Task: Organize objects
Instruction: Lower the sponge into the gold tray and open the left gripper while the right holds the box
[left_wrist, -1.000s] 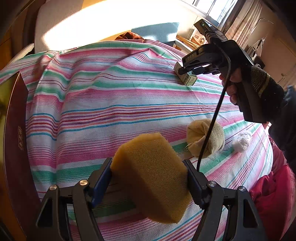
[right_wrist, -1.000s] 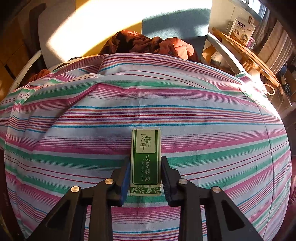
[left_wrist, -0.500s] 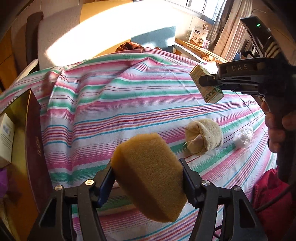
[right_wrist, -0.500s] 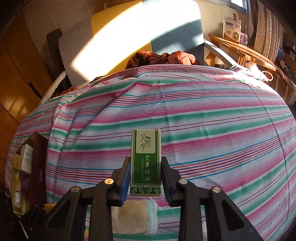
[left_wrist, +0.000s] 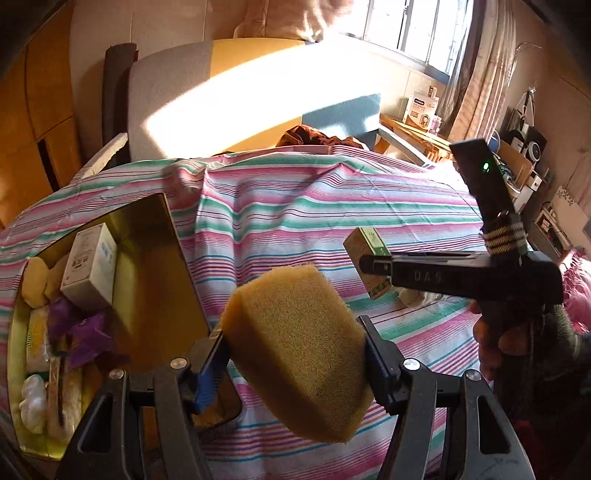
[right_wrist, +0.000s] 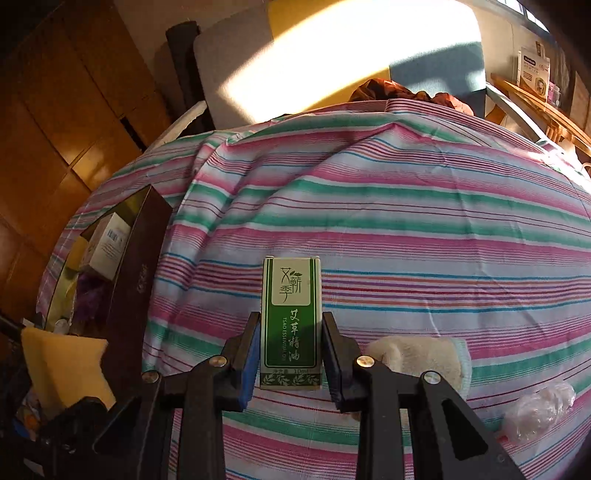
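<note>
Left tool (left_wrist: 295, 354) clamped on a yellow sponge (left_wrist: 299, 332), held in the air above the striped bedsheet (left_wrist: 332, 206), just right of an open storage box (left_wrist: 173, 258) containing a white carton (left_wrist: 88, 266) and purple wrapping (left_wrist: 81, 332). Right tool (right_wrist: 290, 350) closed on an upright green essential-oil box (right_wrist: 291, 321), likewise clear of the sheet; the same box (left_wrist: 369, 258) appears in the left wrist view, right of the sponge. A cream rolled sock (right_wrist: 417, 354) and a clear plastic wad (right_wrist: 539, 410) lie on the sheet below the right tool.
</note>
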